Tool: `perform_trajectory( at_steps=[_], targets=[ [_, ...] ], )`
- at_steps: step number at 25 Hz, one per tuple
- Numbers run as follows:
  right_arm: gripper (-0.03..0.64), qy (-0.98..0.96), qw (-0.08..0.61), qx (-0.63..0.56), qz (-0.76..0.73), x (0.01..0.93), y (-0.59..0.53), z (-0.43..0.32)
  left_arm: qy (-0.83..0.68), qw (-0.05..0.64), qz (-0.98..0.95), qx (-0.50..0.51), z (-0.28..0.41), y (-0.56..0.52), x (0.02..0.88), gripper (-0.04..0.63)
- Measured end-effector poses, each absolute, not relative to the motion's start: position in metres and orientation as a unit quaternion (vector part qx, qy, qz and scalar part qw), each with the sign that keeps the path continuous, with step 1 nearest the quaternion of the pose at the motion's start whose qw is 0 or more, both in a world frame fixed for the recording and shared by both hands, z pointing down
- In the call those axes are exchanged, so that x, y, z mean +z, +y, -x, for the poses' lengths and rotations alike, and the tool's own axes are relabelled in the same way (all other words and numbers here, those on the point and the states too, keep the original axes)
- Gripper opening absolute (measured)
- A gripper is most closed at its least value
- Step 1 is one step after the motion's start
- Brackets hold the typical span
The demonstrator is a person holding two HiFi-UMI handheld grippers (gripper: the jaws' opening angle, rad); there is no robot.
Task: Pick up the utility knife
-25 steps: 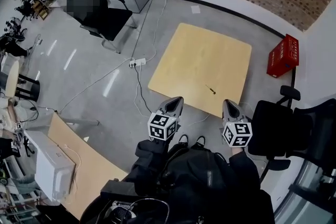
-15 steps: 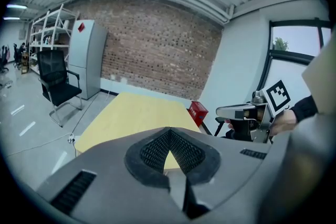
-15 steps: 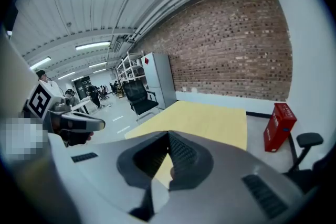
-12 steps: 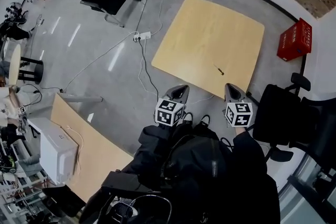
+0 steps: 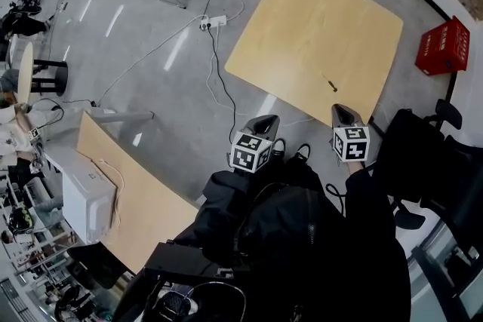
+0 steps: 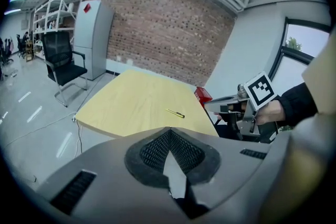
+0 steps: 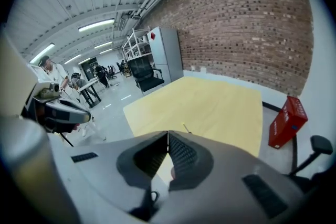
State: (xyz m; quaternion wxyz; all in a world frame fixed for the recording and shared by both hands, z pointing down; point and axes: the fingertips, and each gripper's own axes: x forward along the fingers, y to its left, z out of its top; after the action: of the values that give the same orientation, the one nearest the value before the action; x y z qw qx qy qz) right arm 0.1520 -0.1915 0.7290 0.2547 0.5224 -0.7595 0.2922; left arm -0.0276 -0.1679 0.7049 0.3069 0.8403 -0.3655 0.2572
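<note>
Fingers (image 6: 149,152) of the left gripper (image 5: 264,121) are pressing together, clenched on nothing, with only the pale tabletop (image 5: 317,26) showing beyond their tips. Ahead of them and off to their right, the utility knife (image 5: 330,83) is lying flat on the tabletop near its close edge. It is well apart from the left fingers, and nothing is touching it. Further right, the right gripper (image 5: 341,111) is hanging close to that same edge, its fingers (image 7: 184,152) likewise clenched and empty. The knife is sitting almost straight ahead of their tips, nearer to them than to the left pair.

Judging by its build, the knife is going to handle as a light, stiff thing that will not bend or crush under a firm squeeze. Its slim, smooth body is lying low on a smooth tabletop, so it is likely to skid or spin if only one finger is reaching it first. The safest hold looks to be across the narrow width at mid-body, with the fingers opening, straddling it and closing from both sides at once. They should be keeping away from whichever end is carrying the blade, and the views are too small to tell which end that is.

To look at, it is showing as a thin, straight stick with a yellowish body and a darker end. It is lying aslant to the tabletop's close edge, small against the wide bare wood around it.
</note>
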Motion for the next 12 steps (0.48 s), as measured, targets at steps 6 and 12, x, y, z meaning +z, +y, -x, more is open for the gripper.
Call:
perform_trajectory(
  at_steps=[6, 12],
  targets=[
    [0.005, -0.760, 0.285, 0.296, -0.504, 0.755, -0.212, -0.157, -0.366, 0.318, -0.833, 0.266, 0.029, -0.166, 0.718, 0.002],
    [0.006, -0.761, 0.328, 0.300, -0.472, 0.781, -0.228, -0.159, -0.370, 0.322, -0.829, 0.267, 0.037, -0.171, 0.720, 0.002]
  ],
)
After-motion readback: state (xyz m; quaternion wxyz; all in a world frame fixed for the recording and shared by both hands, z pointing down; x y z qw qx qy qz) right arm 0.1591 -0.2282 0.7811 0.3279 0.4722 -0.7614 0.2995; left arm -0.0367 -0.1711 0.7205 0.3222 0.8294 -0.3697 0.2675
